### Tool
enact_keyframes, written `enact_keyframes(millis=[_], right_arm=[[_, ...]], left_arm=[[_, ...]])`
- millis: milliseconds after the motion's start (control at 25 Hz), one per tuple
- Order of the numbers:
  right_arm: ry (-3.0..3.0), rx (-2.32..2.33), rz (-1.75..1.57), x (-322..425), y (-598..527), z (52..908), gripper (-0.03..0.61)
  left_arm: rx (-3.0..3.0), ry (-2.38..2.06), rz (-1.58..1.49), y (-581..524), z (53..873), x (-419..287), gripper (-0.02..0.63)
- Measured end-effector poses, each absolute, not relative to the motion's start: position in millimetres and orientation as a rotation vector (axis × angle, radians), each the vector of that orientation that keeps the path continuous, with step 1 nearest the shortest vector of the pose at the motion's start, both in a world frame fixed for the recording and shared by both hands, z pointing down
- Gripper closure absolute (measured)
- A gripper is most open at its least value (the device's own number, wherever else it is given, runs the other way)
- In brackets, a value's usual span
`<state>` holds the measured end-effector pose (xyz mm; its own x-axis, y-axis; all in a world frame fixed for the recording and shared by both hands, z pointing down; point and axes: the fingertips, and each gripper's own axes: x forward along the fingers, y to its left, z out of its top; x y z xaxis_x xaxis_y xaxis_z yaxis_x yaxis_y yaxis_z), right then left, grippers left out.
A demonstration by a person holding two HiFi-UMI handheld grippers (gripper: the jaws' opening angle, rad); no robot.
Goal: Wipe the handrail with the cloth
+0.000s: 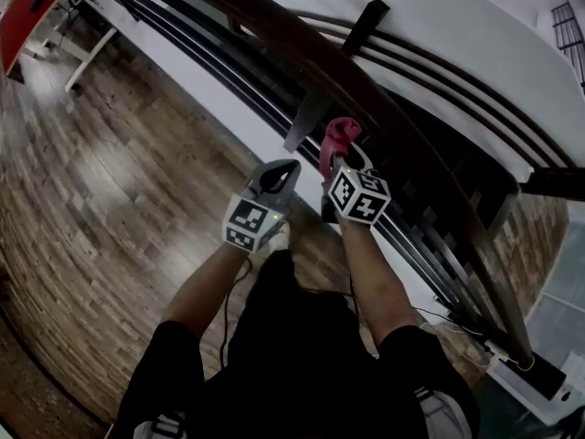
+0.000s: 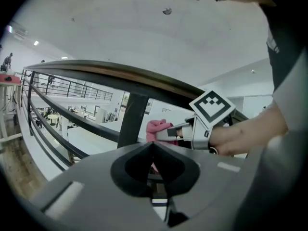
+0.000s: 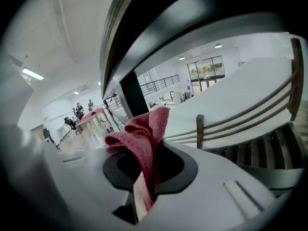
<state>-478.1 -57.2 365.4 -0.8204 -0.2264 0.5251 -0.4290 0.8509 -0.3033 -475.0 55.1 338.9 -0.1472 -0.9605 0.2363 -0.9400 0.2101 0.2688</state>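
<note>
The right gripper's (image 3: 143, 173) jaws were clamped on a pink cloth (image 3: 144, 131), which stood up out of them in a bunched fold. The left gripper's (image 2: 154, 147) jaws were pressed together with nothing between them. In the head view the right gripper (image 1: 336, 156) held the cloth (image 1: 343, 133) just under the dark wooden handrail (image 1: 274, 21), right beside a grey upright post (image 1: 306, 120); whether cloth and rail touched could not be told. The left gripper (image 1: 280, 174) sat just beside the right one, on the floor side and apart from the rail. The left gripper view showed the cloth (image 2: 158, 129) below the handrail (image 2: 120, 75) and beside the post (image 2: 131, 119). Thin dark rails (image 2: 53, 124) ran below the handrail, and wood-plank flooring (image 1: 110, 199) lay beneath the person's arms.
</note>
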Motion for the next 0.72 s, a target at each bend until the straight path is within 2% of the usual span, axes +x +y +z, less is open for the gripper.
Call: enact_keyframes(millis=[240, 720], right_arm=[[-2.523, 0.564, 0.654, -500, -69, 372, 0.531], [-2.405, 0.451, 0.221, -520, -73, 382, 0.531]], left_arm=[[1.718, -2.101, -0.112, 62, 357, -485, 0.614], [1.704, -2.099, -0.092, 71, 353, -508, 0.615]])
